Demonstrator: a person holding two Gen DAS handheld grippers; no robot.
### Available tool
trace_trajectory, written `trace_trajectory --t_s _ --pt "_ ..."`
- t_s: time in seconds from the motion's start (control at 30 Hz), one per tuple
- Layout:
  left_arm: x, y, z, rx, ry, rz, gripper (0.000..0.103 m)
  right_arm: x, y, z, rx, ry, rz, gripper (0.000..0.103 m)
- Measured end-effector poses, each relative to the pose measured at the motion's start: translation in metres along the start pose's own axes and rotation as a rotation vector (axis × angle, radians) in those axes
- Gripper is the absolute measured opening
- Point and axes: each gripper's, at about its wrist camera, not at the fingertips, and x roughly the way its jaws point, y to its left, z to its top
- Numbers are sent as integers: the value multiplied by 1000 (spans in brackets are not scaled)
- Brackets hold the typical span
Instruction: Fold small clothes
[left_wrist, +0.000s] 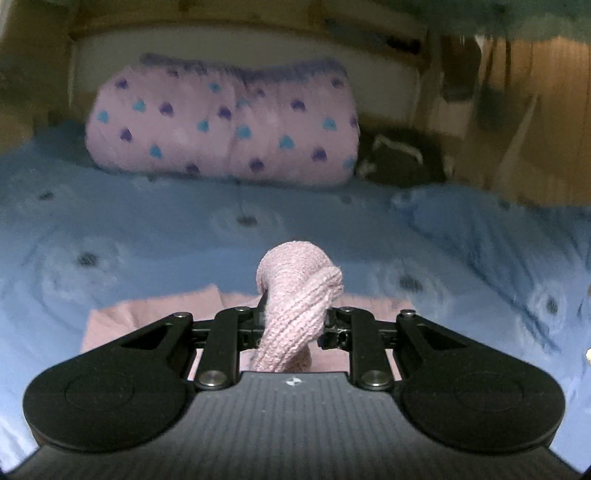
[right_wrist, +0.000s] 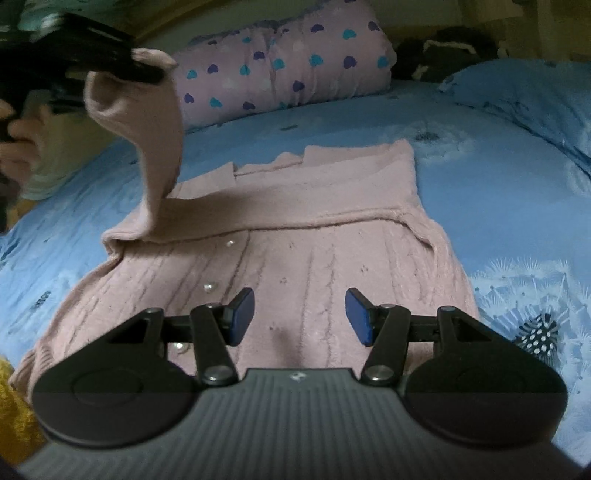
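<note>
A pink knitted sweater (right_wrist: 266, 258) lies spread on a blue flowered bedspread (right_wrist: 498, 177), partway through folding; one sleeve already lies folded across the chest, while the other sleeve (right_wrist: 159, 147) hangs lifted in the air, its cuff (left_wrist: 295, 295) clamped between the jaws of the left gripper (left_wrist: 291, 325). In the right wrist view that gripper shows at the upper left, raised over the sweater's left edge as pictured, with part of a person's hand (right_wrist: 22, 140) behind it; the motion blur in the left wrist view suggests a hand on the move. The right gripper (right_wrist: 300, 314) hovers low over the sweater's lower body, its blue-padded jaws apart and holding nothing; pearl-like buttons (right_wrist: 210, 286) run down the knit beside it. A pink pillow with heart print (right_wrist: 295, 62) rests at the head of the bed, well apart from the work. By the look of it, the lifted sleeve has yet to be laid across the body, and the hem has yet to be folded up toward the collar.
</note>
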Motion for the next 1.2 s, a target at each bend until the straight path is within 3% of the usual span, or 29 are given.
trace_trajectory --t_s 0.3,0.43,0.57,0.63,0.87,1.07,1.2 --pt "65 -13 -47 43 137 16 27 12 -11 -7 49 35 0 56" --pt "73 -12 -57 69 198 -21 49 12 -9 -10 32 35 -8 56" --pt "63 -13 -60 116 184 -20 72 11 -9 -11 30 32 -8 56" --pt "56 -12 -61 138 175 -26 77 11 -9 -11 34 31 -7 56" --pt "22 13 -58 152 156 4 78 12 -8 -12 32 25 -12 56" --pt "4 53 -58 153 134 120 78 11 -3 -10 20 25 -30 57" --pt "8 82 -59 116 134 149 78 10 5 4 -5 31 -17 57"
